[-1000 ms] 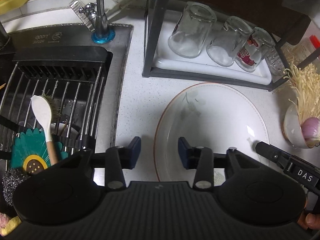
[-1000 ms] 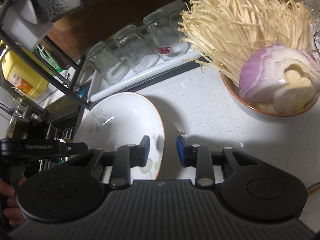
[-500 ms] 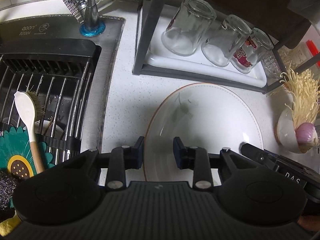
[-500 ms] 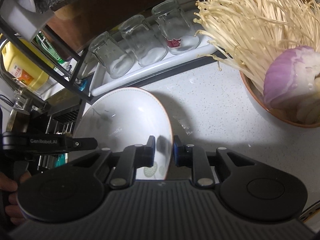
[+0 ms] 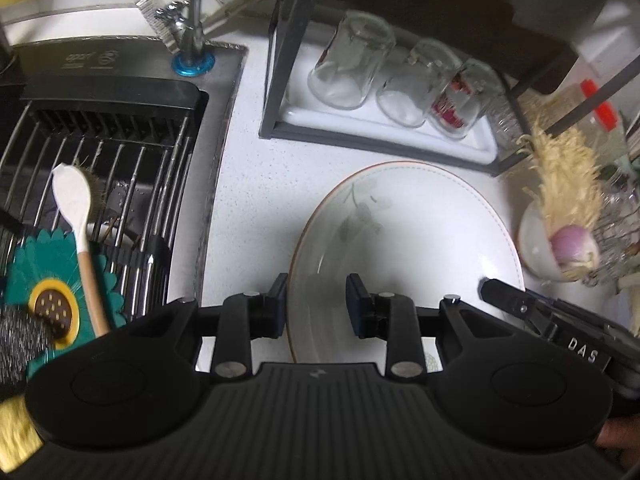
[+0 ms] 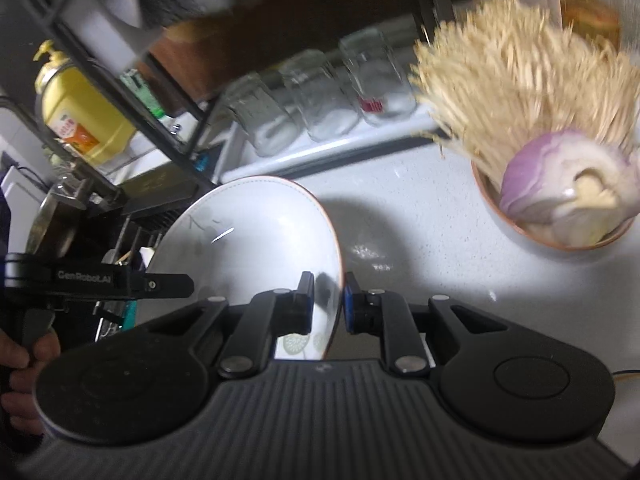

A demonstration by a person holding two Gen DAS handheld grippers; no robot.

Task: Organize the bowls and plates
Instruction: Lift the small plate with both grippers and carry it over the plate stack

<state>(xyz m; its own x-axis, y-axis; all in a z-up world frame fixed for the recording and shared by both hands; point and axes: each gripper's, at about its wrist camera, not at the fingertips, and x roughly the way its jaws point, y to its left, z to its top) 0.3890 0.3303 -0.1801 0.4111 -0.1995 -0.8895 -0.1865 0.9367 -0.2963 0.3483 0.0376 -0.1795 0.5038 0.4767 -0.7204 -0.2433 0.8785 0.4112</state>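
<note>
Speckled white table beside the sink carries the plate, its right rim pinched by the right hand-held gripper while the left hand-held gripper, spread, straddles its left rim.

A wide white plate with a thin orange-brown rim and a faint grey-green leaf motif sits tilted above the speckled white counter, its near edge raised. A small green patterned mark shows near the lower edge. A bowl with a matching rim stands to its right, holding enoki mushrooms and a cut purple onion.
</note>
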